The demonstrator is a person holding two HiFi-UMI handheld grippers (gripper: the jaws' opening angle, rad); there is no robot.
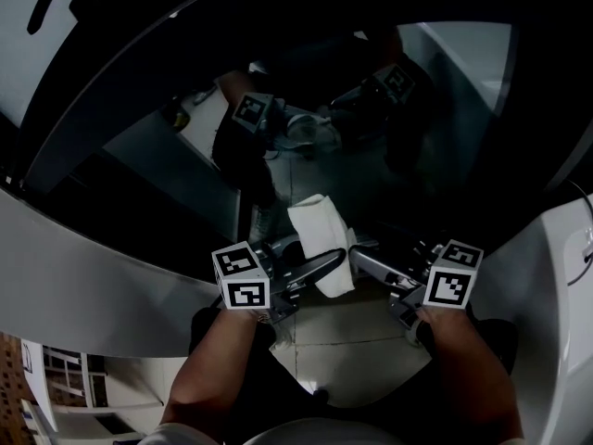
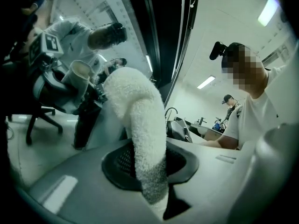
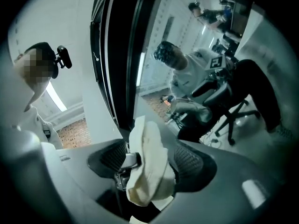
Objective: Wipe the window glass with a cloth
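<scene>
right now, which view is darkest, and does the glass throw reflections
head view: darkest, underexposed, only the cloth reads bright; the window glass mirrors both marker cubes. left gripper view: brighter, fisheye bend, black corners, cloth sharp up close. right gripper view: same bend, reflections across the glass.

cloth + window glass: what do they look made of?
cloth: white soft textile with a nubbly looped pile, matte. It looks like terry or microfibre, but which one can't be told. It hangs limp and folds over itself.
window glass: smooth, glossy, dark pane that gives sharp mirror reflections, so it looks like real glass, though clear plastic can't be ruled out.
</scene>
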